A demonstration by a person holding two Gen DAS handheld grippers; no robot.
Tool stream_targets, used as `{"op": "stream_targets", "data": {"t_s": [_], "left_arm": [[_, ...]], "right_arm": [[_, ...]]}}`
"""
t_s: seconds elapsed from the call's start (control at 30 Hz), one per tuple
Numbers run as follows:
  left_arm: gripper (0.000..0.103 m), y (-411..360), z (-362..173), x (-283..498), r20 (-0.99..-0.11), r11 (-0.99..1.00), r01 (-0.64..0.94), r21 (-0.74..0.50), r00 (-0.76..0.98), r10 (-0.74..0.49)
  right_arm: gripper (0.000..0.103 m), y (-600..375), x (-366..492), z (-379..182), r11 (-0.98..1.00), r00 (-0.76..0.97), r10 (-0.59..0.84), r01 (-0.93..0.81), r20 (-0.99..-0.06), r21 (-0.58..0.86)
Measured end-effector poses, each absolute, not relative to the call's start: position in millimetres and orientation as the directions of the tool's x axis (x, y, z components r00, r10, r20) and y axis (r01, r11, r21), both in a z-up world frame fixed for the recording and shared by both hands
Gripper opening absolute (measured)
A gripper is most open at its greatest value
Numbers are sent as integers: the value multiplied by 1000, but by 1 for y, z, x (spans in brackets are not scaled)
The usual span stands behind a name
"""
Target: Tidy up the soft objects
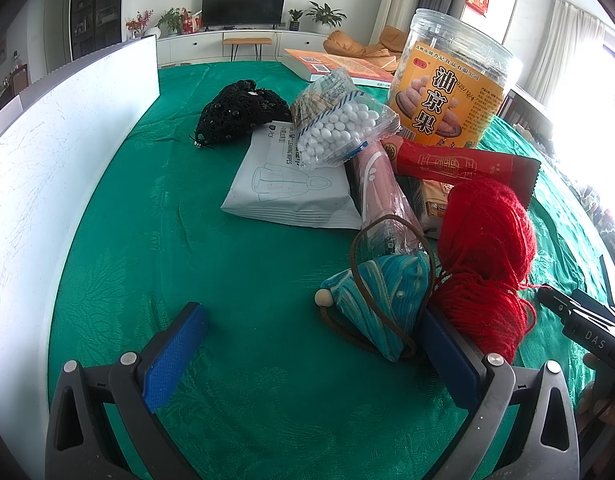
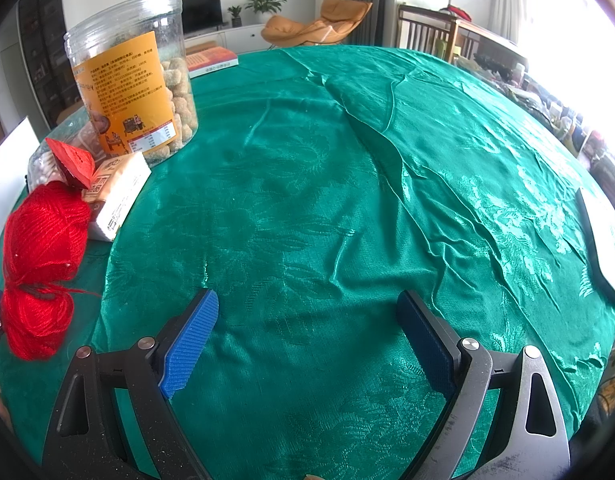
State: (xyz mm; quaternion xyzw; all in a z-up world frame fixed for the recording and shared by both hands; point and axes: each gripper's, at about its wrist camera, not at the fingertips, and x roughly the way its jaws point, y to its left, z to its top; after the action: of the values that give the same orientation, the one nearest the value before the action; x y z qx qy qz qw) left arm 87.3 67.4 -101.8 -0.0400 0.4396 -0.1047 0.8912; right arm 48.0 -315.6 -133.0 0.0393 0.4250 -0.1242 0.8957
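1. Left gripper [image 1: 307,344] sits low over the green tablecloth [image 1: 235,280] with its blue pads spread wide and nothing between them; it looks ready to take the nearest soft thing.
2. Just at its one o'clock lies a teal pouch [image 1: 381,300] with a brown cord and a wooden bead, touching the inner face of the right pad, so a small shift to the right would bring it between the pads.
3. Red yarn [image 1: 487,248] lies at two o'clock, just behind that pad and against the pouch; being loose and springy, it may snag.
4. Farther, at twelve to one o'clock, the things are heaped together: a wipes pack [image 1: 291,192], a bag of white beads [image 1: 339,132] resting on it, and a black knitted item [image 1: 243,110] at eleven o'clock.
5. Farthest stands a snack jar [image 1: 451,92], hard, and likely not part of the sorting.
6. Right gripper [image 2: 307,344] hovers over bare cloth, pads apart and empty; the yarn [image 2: 43,256] lies at its nine o'clock, well to the side, so this gripper seems to wait.
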Motion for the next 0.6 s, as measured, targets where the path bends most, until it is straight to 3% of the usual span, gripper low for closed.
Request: {"op": "stream_targets", "data": {"t_s": [0.13,0.27,0.4,0.6], "left_arm": [[103,70,-100,84,-773,975,135,-174,595,-220],[103,90,-83,63,-740,949,129,-287,599,-305],[103,106,-50,50,-713,945,140,-295,626,-316],[103,126,-17,56,-683,948,99,-302,671,-287]], "right_arm": [[92,-315,43,-128,970,622,-135,242,-771,25],[90,-309,28,-105,927,716,265,-5,-646,375],[90,-261,36,-99,875,654,453,-197,-606,441],[90,-188,76,-113,845,535,526,-242,-661,477]]}}
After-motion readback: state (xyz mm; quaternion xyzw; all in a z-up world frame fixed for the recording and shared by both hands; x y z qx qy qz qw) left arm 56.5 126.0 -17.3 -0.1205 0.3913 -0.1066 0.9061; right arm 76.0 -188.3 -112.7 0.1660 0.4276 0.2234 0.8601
